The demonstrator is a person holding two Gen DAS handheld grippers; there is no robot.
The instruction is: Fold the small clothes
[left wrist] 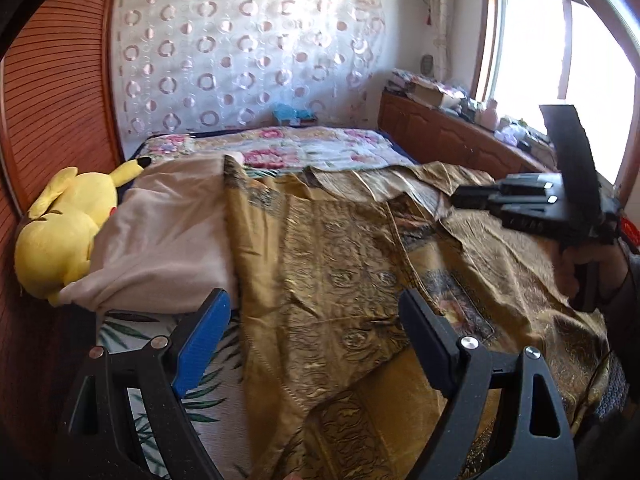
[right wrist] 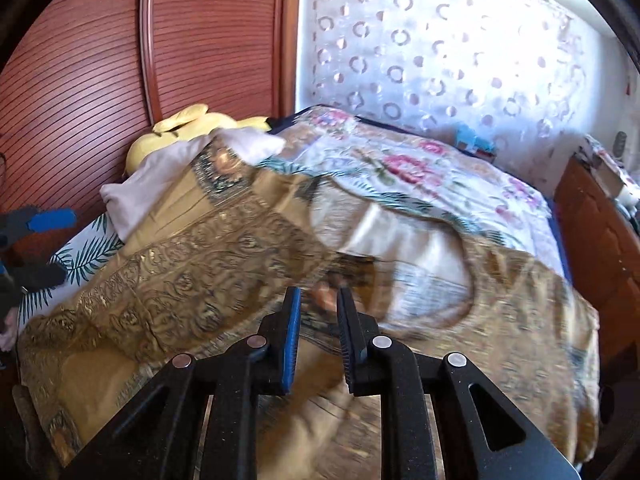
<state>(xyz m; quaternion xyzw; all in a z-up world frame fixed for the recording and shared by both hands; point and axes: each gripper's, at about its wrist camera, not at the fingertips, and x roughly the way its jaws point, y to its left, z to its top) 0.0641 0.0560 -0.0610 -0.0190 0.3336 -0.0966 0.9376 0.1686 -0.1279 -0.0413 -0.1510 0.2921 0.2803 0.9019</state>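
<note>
Gold garment (left wrist: 340,280) — shiny, woven, rumpled — beside soft pillow (left wrist: 168,240).

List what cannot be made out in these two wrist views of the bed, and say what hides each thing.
- Gold patterned garment: its near part in the right wrist view is motion-blurred.
- Yellow plush toy: partly under the pale cloth.
- Right gripper: narrow gap, grip unclear.
- Sideboard clutter: too small.

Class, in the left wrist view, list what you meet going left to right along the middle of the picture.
Yellow plush toy → white cloth → gold patterned garment → right hand-held gripper.
</note>
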